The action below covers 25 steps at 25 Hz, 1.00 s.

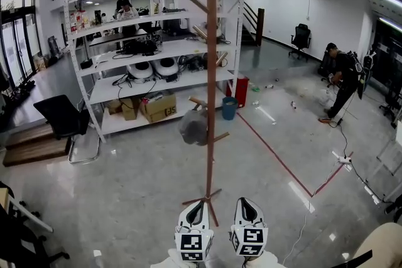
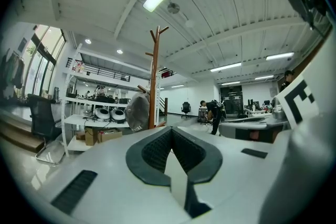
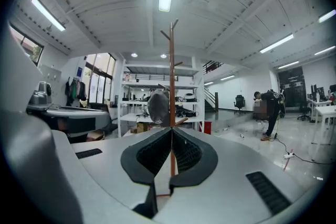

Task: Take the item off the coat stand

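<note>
Stand: tall brown wooden coat stand [image 1: 211, 72]; centred behind jaws in right gripper view only.
Item: grey fabric item [image 1: 194, 127] is hung left of stand.
Grippers: left gripper [image 1: 196, 211], right gripper [image 1: 247, 209] closed, empty.

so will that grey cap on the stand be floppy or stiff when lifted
The grey cap looks like soft, rounded fabric, so probably floppy. It hangs from one thin peg, so likely light. The coat stand is tall and slim on a small base, so a snagged pull might rock it.
</note>
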{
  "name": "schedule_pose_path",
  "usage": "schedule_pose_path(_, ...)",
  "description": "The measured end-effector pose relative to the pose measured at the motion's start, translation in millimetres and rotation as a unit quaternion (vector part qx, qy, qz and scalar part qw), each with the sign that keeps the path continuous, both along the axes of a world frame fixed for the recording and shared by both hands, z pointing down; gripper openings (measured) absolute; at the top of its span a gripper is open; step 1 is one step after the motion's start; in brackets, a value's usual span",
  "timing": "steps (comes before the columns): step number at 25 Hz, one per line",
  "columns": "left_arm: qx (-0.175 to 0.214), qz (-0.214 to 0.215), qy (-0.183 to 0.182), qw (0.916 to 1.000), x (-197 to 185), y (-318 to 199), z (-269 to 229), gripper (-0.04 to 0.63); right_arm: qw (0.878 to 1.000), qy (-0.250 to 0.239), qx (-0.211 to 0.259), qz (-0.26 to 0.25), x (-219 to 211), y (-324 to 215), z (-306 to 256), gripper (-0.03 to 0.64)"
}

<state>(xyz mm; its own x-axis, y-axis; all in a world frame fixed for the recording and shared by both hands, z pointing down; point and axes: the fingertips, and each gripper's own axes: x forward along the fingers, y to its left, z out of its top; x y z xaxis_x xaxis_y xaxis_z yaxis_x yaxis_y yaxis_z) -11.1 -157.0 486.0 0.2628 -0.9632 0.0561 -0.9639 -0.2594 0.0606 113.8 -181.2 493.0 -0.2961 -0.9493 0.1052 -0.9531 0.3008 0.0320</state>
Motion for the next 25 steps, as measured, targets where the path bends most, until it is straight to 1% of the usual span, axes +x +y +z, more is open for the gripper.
schedule_pose_path(5, -0.005, -0.005, 0.001, 1.0, -8, -23, 9, 0.001, 1.0, 0.002, -0.012, -0.004, -6, -18, 14, 0.011)
schedule_pose_path(14, -0.004, 0.01, 0.004, 0.9999, -10, -82, 3, 0.001, 1.0, 0.0, 0.002, -0.002, -18, -76, 5, 0.011)
schedule_pose_path(20, -0.006, 0.015, 0.009, 0.9998, -23, -118, 4, 0.002, 1.0, 0.001, 0.008, 0.0, -33, -111, 0, 0.011)
schedule_pose_path(25, 0.003, 0.036, 0.007, 0.9993, -18, -150, -4, 0.001, 1.0, -0.003, 0.018, 0.013, -37, -144, -10, 0.011)
